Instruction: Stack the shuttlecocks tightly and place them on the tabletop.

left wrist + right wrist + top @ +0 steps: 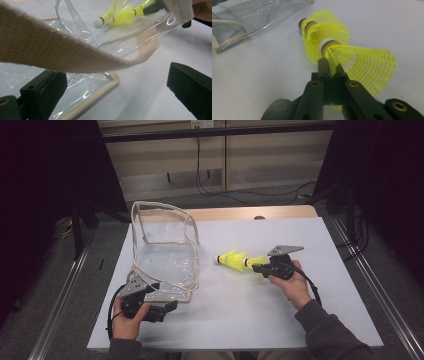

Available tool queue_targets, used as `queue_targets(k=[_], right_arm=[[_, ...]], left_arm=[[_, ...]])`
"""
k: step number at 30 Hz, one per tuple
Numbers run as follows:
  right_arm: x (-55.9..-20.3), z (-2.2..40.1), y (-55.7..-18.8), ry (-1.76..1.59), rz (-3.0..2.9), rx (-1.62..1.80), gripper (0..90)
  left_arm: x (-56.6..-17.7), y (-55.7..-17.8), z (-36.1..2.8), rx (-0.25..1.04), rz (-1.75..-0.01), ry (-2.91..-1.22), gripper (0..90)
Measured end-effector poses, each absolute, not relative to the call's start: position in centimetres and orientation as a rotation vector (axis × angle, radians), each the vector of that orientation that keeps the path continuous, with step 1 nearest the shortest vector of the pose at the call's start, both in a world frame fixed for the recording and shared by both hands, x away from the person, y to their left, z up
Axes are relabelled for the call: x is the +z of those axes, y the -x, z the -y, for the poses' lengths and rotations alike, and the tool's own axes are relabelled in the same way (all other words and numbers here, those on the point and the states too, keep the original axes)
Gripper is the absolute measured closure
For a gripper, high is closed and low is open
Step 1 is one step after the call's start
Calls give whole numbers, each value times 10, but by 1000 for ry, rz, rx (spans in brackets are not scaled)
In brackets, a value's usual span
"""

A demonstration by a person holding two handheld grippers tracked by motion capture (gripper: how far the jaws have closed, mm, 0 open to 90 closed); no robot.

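Right gripper (256, 266) clamped on skirt of nested yellow shuttlecocks (234, 260), long axis pointing left toward clear bag (165, 252). Left gripper (167, 306) wide open at bag's near edge, strap (62, 53) across jaws.

Table (300, 320): lying white across the frame's centre and bottom.
Cables (225, 195): trailing over the floor at upper centre.
Metal rails (65, 290): running diagonally along both lower sides.
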State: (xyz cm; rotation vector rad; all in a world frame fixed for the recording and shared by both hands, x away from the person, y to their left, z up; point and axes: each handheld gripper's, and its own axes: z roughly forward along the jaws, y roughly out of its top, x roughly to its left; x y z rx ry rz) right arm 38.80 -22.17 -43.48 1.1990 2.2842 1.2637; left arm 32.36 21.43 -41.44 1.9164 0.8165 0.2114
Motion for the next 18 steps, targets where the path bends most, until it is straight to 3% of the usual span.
queue_targets(k=[18], right_arm=[[-438, 214, -395, -1222, -2284, 1253, 891]], left_arm=[[-414, -324, -215, 215, -815, -1917, 29]])
